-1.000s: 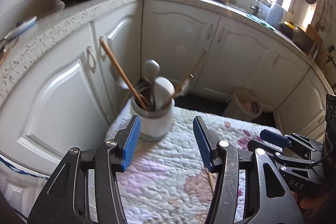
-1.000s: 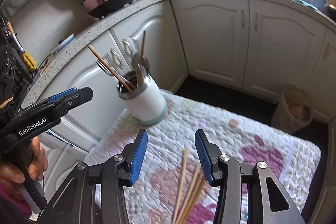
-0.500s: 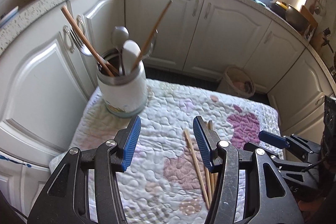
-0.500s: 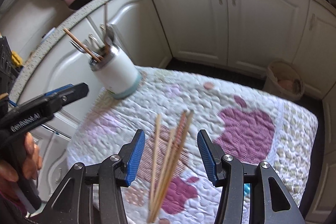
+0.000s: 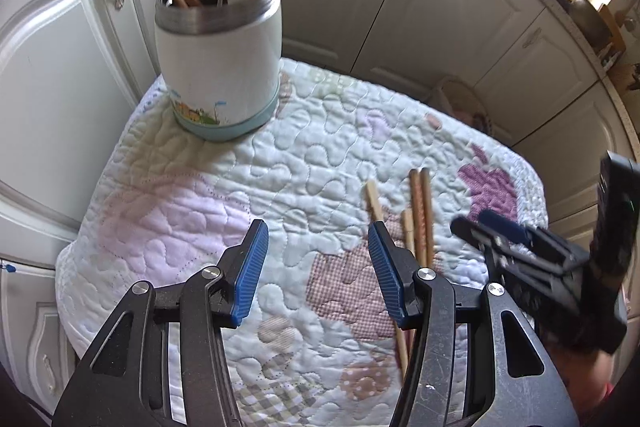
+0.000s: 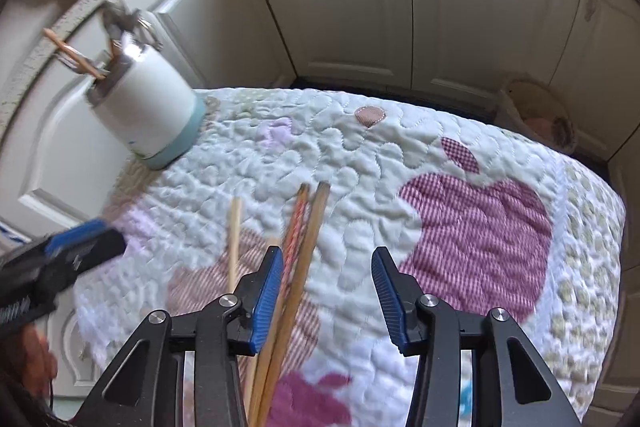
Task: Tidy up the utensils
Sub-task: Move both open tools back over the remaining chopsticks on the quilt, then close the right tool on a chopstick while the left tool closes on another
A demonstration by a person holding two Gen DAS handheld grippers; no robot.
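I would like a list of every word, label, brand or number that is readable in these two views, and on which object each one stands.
No text can be read in either view.
The left gripper is blurred; any lettering on its body is not legible.
The utensil holder carries only a small painted picture near its base, no words.
The quilted cover shows patterns only.
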